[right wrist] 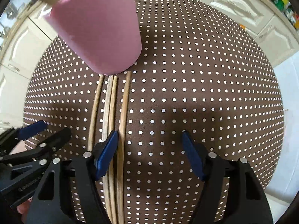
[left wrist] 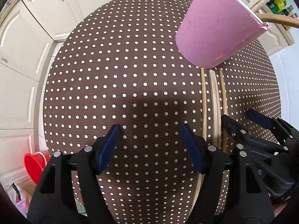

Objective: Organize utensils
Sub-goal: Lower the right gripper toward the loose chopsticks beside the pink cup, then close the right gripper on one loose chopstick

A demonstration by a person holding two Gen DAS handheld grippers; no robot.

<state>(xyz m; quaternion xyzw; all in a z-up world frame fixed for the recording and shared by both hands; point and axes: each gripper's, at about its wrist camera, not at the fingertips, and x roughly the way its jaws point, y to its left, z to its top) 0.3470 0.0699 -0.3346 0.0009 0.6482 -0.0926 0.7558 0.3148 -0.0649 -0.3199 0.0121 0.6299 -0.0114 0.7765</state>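
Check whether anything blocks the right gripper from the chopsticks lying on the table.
Nothing visible does. The right gripper, jaws open and empty, hangs directly over the chopsticks on the dotted tablecloth; the pink cup stands beyond their far ends.

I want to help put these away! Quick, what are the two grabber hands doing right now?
Left gripper: open, holding nothing.
Right gripper: open, nothing gripped; one finger lies over the thin wooden chopsticks on the brown dotted tablecloth.
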